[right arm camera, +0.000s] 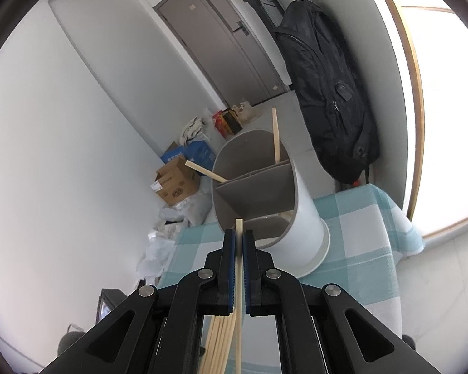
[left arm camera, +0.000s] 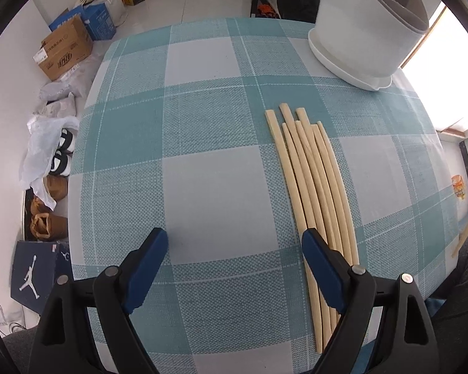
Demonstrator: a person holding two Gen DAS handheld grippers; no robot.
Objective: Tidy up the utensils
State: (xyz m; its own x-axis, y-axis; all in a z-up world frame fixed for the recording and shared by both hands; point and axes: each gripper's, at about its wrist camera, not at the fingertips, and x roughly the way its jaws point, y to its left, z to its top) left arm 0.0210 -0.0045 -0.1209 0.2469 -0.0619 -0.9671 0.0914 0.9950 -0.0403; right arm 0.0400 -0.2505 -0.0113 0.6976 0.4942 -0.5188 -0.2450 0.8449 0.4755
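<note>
Several pale wooden chopsticks (left arm camera: 312,171) lie side by side on the teal checked tablecloth (left arm camera: 202,124). My left gripper (left arm camera: 234,249) hangs over the cloth, open and holding nothing; its right finger (left arm camera: 323,268) overlaps the bundle's near ends. A white utensil holder with grey dividers (left arm camera: 358,31) stands at the far right. In the right wrist view my right gripper (right arm camera: 239,243) is shut on a single chopstick (right arm camera: 239,227), whose tip reaches toward the holder (right arm camera: 305,218). Two chopsticks (right arm camera: 276,137) lean in the holder's far compartments. The bundle (right arm camera: 218,342) shows below the jaws.
Cardboard boxes (left arm camera: 65,46), bags and shoes (left arm camera: 59,155) crowd the floor left of the table. A black backpack (right arm camera: 324,87) hangs on the wall behind the holder, beside a grey door (right arm camera: 231,46). The table's edge runs close to the holder.
</note>
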